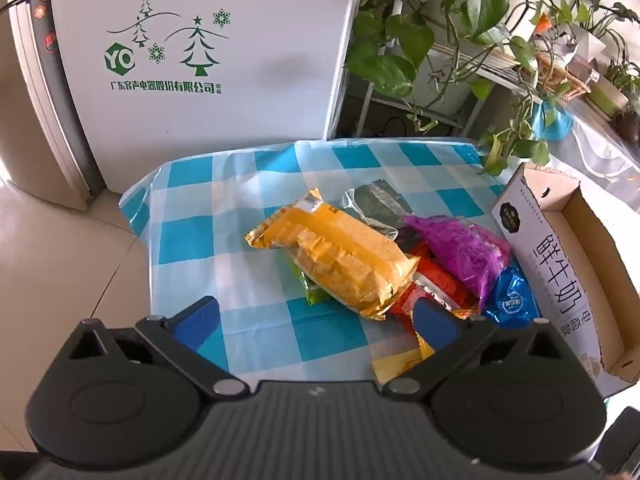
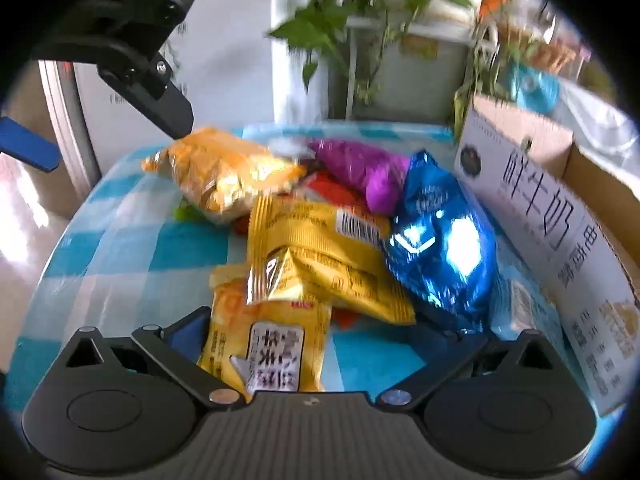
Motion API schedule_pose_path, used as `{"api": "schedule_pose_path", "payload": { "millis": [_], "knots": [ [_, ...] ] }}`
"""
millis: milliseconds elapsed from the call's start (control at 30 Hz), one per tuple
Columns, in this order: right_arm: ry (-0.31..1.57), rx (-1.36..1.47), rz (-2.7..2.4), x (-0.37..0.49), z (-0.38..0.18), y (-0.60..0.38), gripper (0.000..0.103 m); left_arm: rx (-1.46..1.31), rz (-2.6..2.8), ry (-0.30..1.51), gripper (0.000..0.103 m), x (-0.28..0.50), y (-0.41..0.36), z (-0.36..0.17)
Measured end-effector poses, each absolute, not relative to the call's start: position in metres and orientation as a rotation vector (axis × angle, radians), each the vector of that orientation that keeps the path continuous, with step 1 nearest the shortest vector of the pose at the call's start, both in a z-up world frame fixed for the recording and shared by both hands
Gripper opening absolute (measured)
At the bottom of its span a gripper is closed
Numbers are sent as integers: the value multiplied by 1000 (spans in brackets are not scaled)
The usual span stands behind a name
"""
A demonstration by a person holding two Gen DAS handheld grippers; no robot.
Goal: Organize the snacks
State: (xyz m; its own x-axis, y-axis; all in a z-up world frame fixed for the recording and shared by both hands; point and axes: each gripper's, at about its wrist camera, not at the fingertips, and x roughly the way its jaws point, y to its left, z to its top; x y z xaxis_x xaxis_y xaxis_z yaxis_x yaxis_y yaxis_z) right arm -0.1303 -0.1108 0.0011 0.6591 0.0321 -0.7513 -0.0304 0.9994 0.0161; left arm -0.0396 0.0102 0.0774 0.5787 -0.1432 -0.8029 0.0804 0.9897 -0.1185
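A blue-and-white checked tablecloth covers the table at frame centre, snack packets heaped mid-frame beside a cardboard box at right, white fridge and plants behind, both the left gripper and the right gripper spread wide, gripping nothing.

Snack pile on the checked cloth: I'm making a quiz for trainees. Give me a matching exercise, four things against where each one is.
Things:
1. orange packet
2. purple packet
3. blue packet
4. cardboard box

Places:
a. beside the box's printed wall
b. at the table's right edge, open, nothing visible inside
c. on top of the pile, left side
d. behind the blue packet

Pairs: 1-c, 2-d, 3-a, 4-b
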Motion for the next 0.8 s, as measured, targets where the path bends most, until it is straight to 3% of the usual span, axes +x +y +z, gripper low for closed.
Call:
{"api": "schedule_pose_path", "payload": {
  "millis": [200, 300, 500, 800],
  "knots": [
    [1006, -55, 40, -112, 11, -104, 103, -37, -99, 929, 102, -39, 13, 82],
    [889, -42, 44, -119, 16, -108, 103, -30, -83, 932, 102, -38, 16, 83],
    [965, -94, 29, -107, 46, -119, 103, -24, -48, 972, 102, -35, 19, 79],
    [937, -145, -86, -74, 75, -147, 103, -8, -12, 1009, 102, -31, 15, 72]
  ]
}}
